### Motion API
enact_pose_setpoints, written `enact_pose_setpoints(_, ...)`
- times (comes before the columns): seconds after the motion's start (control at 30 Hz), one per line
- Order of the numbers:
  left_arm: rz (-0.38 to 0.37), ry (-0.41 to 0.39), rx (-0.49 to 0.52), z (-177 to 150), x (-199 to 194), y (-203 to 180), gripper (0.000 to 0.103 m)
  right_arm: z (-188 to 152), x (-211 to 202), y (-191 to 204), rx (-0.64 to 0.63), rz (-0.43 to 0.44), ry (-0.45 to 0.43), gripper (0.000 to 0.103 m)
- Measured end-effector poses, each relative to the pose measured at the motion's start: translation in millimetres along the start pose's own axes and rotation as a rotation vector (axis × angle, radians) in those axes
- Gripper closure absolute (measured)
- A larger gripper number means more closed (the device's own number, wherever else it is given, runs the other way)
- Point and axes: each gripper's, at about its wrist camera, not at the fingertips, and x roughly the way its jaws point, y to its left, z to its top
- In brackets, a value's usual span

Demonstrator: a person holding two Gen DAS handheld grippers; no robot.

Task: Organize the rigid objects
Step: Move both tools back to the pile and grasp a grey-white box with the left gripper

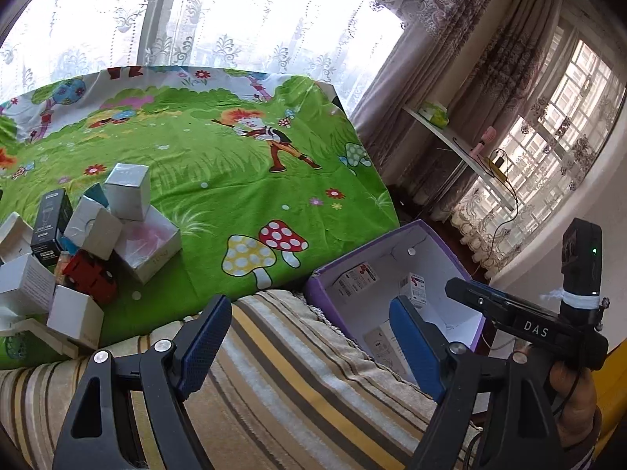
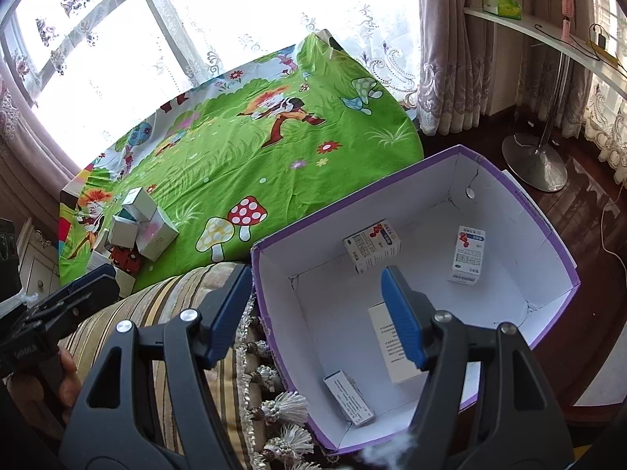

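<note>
Left wrist view: the left gripper stands with blue pads apart and empty over a striped cushion; a heap of small white, black and red cardboard boxes lies at nine o'clock on the green cartoon-print cloth. The right gripper, likewise parted and empty, hangs over the purple-walled open carton holding four white medicine packets.

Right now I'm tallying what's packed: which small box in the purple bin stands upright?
The medicine box near the purple bin's right wall stands on end; the other three lie flat.
</note>
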Motion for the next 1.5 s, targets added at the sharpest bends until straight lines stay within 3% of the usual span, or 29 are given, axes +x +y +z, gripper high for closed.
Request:
enact_pose_setpoints(0.27,0.110,-0.054,-0.092,18,-22,68,0.020,-2,14,18,-0.033,0.023,0.037,0.031)
enact_pose_setpoints(0.57,0.216,-0.039,-0.061,40,-26,123,0.020,3,28,50,-0.101,0.058,0.084,0.031)
enact_pose_setpoints(0.73,0.249,0.001,-0.004,49,-12,137,0.022,10,35,68,-0.131,0.067,0.083,0.031)
enact_pose_setpoints(1.13,0.252,0.054,0.070,56,20,148,0.033,25,67,122,-0.236,0.122,0.123,0.030)
enact_pose_setpoints(1.5,0.197,0.090,0.087,50,33,154,0.067,37,93,169,-0.300,0.158,0.141,0.027)
